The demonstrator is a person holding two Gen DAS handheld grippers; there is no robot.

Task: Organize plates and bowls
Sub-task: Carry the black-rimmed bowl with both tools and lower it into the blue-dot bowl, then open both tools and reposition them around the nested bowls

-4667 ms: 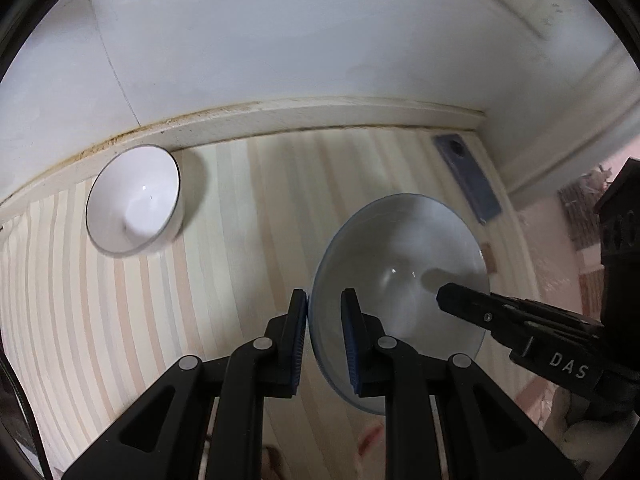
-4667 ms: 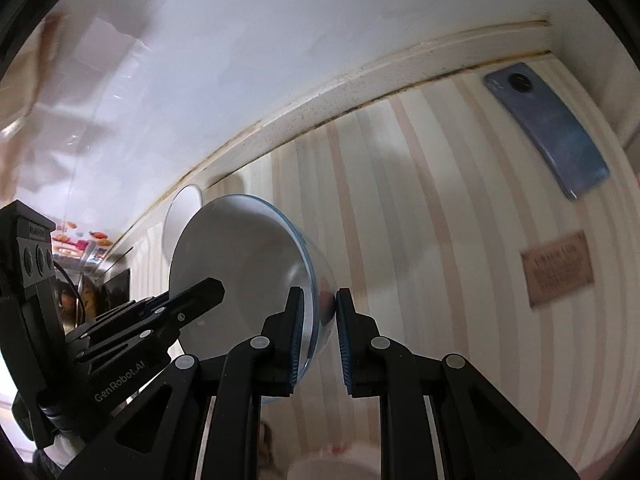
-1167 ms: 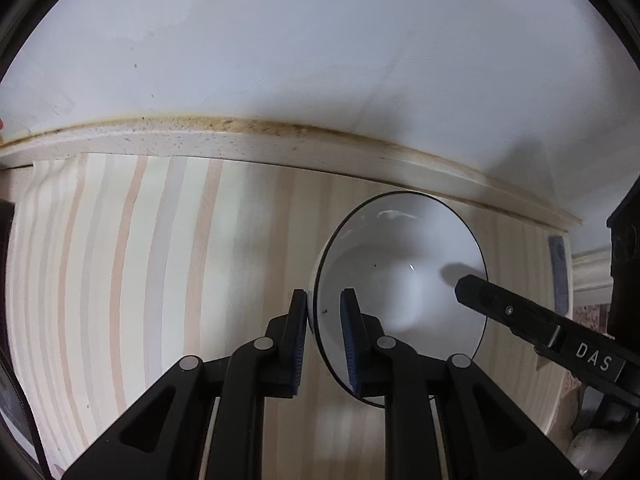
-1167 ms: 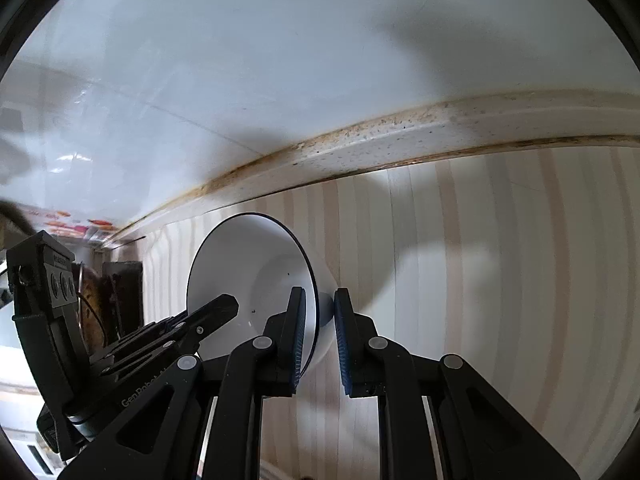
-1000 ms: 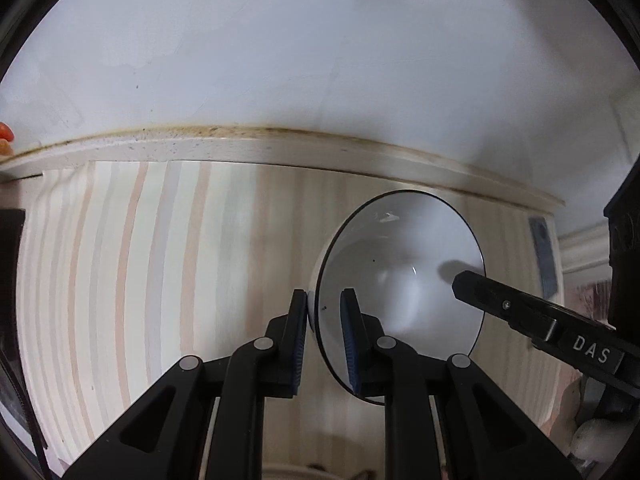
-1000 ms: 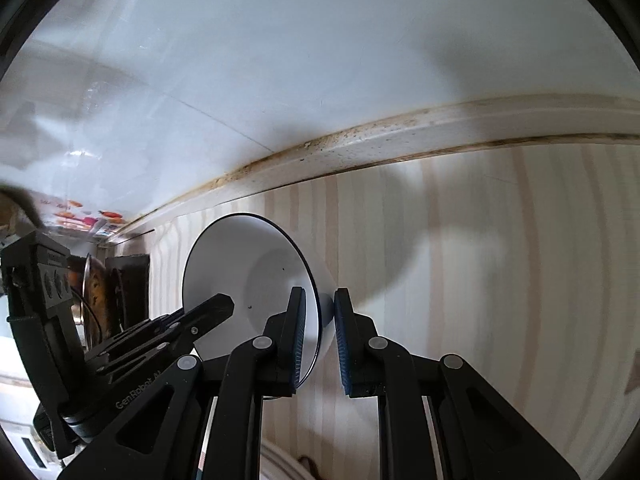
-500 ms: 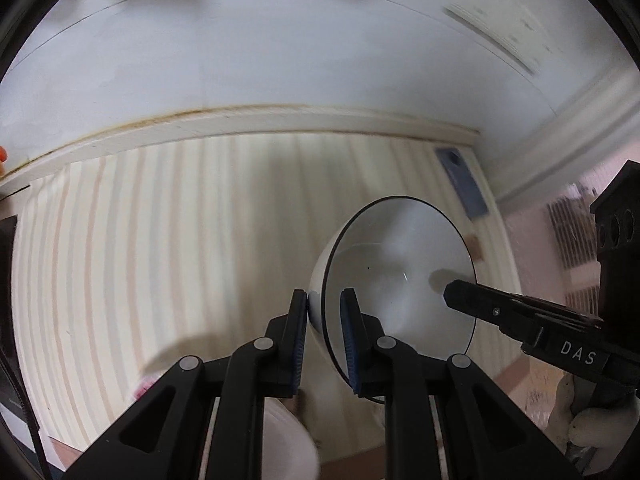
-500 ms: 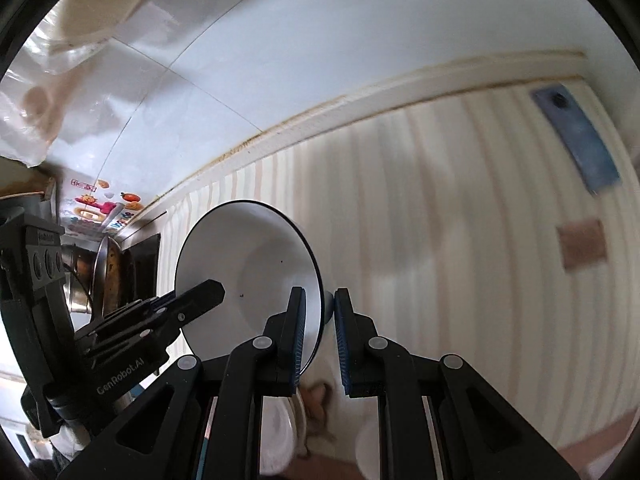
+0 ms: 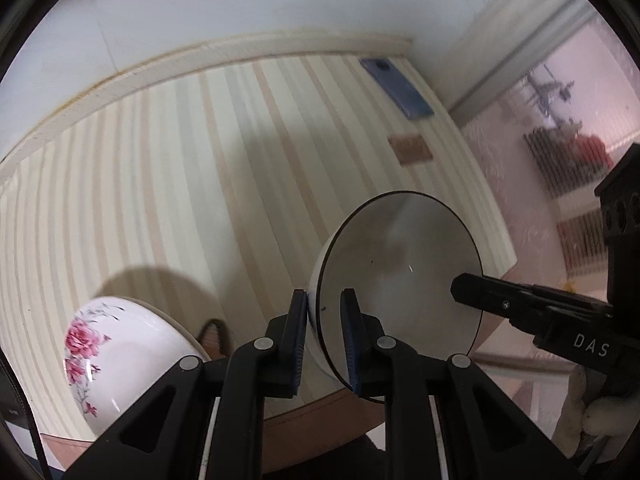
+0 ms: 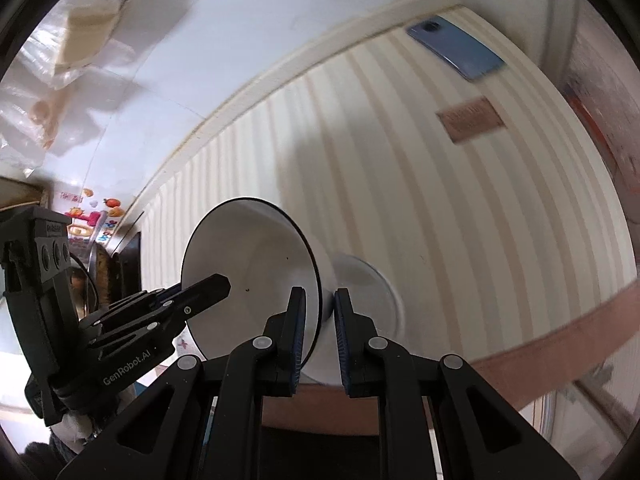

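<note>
You've carried the bowl [image 9: 396,276] toward the near edge by the rose bowl [image 9: 120,356]; both grippers, left [image 9: 324,336] and right [image 10: 316,332], pinch opposite rims of brittle, slick china, so keep both grips firm.

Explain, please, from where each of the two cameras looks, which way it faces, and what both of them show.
Left wrist: sits on the left claw, looks steeply down at the striped table; its fingers pinch the near rim of the white bowl; a flowered bowl sits lower left; the right claw reaches in from the right.
Right wrist: sits on the right claw, faces down the same table; pinches the bowl's opposite rim; the left claw enters from the left.
Shared: the white bowl, the blue phone, the brown label, both claws.
</note>
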